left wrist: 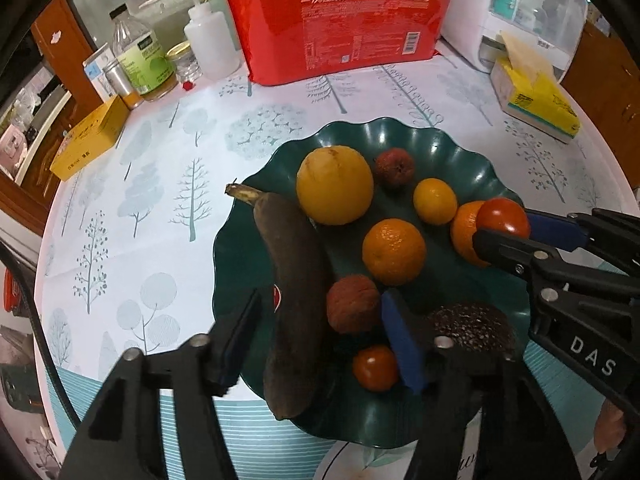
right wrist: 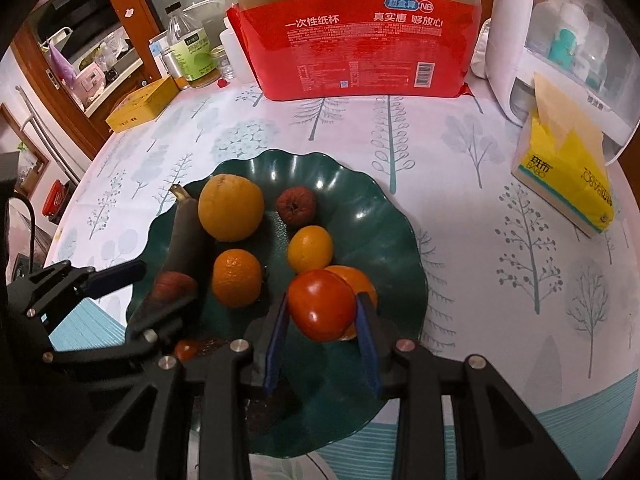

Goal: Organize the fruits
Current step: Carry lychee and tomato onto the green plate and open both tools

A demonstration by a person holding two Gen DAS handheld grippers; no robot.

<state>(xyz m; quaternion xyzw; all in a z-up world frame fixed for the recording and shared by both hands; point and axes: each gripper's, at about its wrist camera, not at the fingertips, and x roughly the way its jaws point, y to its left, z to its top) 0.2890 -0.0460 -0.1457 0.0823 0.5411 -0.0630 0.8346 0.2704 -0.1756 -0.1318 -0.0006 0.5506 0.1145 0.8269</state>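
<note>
A dark green scalloped plate (left wrist: 460,152) (right wrist: 360,200) holds the fruit. My right gripper (right wrist: 322,300) (left wrist: 506,228) is shut on a red tomato (right wrist: 322,304) (left wrist: 504,220), low over the plate's right side, just above an orange mandarin (right wrist: 356,280). My left gripper (left wrist: 320,344) (right wrist: 168,280) stands open astride a blackened banana (left wrist: 292,280) (right wrist: 188,232) and a brown lychee (left wrist: 353,304); its pads do not press on them. Also on the plate are a big yellow orange (left wrist: 335,185), another mandarin (left wrist: 394,251), a small tomato (left wrist: 375,368) and an avocado (left wrist: 472,326).
A red pack of paper cups (right wrist: 360,40) stands behind the plate. A yellow tissue pack (right wrist: 568,184) and a white appliance (right wrist: 560,40) are at the right. Bottles (left wrist: 140,60) and a yellow box (left wrist: 90,140) line the left edge of the round table.
</note>
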